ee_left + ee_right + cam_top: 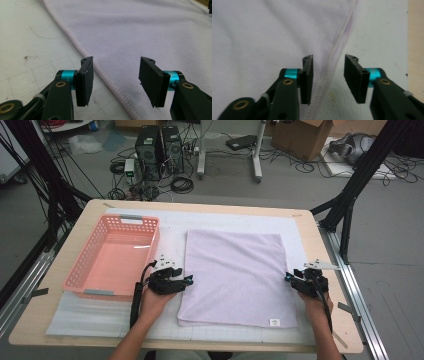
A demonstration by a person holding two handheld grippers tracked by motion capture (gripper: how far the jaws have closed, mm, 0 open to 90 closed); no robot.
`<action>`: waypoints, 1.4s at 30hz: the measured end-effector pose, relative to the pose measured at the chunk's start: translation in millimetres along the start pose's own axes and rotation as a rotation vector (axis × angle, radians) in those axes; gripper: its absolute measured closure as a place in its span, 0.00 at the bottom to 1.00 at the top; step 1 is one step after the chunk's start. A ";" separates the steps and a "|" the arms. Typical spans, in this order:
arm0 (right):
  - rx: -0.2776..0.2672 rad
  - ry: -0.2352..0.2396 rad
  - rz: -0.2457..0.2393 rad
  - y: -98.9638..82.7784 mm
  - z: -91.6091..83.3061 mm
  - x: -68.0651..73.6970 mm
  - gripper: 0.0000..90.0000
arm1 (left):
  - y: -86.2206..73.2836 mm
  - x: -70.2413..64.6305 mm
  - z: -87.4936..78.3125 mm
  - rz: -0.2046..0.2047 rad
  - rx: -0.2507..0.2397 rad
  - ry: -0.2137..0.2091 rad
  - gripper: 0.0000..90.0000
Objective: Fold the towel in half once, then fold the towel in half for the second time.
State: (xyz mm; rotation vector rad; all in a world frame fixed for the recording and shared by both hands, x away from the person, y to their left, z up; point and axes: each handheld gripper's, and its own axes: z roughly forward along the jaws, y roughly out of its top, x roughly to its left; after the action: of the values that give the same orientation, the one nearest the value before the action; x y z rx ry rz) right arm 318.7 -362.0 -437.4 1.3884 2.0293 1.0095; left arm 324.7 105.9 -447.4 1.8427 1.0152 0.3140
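Left gripper (188,280): lower centre-left, jaws apart astride the towel's (235,275) left hem, nothing gripped. Right gripper (288,277): lower right, jaws apart astride the right hem. Towel: flat, mid-frame on the bench (320,265). Basket (107,292): left, beside towel.

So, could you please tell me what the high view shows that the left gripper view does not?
The high view alone takes in the pink basket beside the towel, the wooden table, the towel's small white label and the right hand-held gripper at the towel's right edge. The left gripper view alone shows the left edge's stitched hem running between open jaws. Both share the lilac towel, the white gridded mat and the left hand-held gripper.
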 end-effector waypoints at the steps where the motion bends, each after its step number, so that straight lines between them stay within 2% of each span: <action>1: -0.012 0.007 -0.003 -1.0 -3.8 -0.2 0.56 | 0.3 -0.6 -1.2 0.001 -0.014 -0.004 0.49; 4: -0.045 0.069 -0.008 -6.2 -12.5 -1.2 0.53 | 1.4 0.0 -4.9 -0.015 -0.058 -0.024 0.39; 6: -0.064 0.078 -0.043 -7.9 -16.7 -0.5 0.51 | 2.1 -0.7 -7.6 -0.007 -0.085 -0.041 0.31; 8: -0.101 0.098 -0.045 -5.9 -20.2 -0.5 0.42 | 2.9 -1.8 -9.2 -0.010 -0.113 -0.051 0.22; 11: -0.181 0.098 -0.039 -3.3 -29.1 2.8 0.29 | 3.7 -1.9 -9.9 -0.001 -0.132 -0.072 0.21; 14: -0.245 0.115 -0.046 -1.8 -39.6 5.8 0.23 | 4.7 -3.6 -12.2 0.016 -0.153 -0.084 0.21; 16: -0.268 0.121 -0.072 -1.7 -45.7 8.2 0.22 | 5.3 -3.6 -12.1 0.016 -0.165 -0.086 0.21; 19: -0.268 0.117 -0.098 -3.9 -52.5 9.8 0.21 | 5.4 -3.4 -10.9 0.016 -0.161 -0.087 0.21; 26: -0.275 0.117 -0.057 -4.2 -52.5 2.1 0.19 | 6.0 -2.4 -15.2 0.009 -0.172 -0.079 0.21; 30: -0.261 0.131 -0.063 -2.1 -49.8 3.2 0.19 | 5.8 -3.3 -16.4 0.016 -0.163 -0.074 0.21; 35: -0.253 0.138 -0.068 -0.4 -47.8 4.2 0.19 | 7.5 -4.2 -18.8 0.026 -0.180 -0.080 0.21; 42: -0.225 0.167 -0.048 -0.4 -46.5 -0.9 0.19 | 14.5 -2.0 -23.0 0.023 -0.197 -0.082 0.21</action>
State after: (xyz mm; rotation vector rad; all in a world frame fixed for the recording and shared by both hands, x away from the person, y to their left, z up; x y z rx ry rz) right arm 285.0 -377.0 -409.2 1.1672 1.9820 1.3248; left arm 317.0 116.2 -423.4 1.6767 0.8760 0.3371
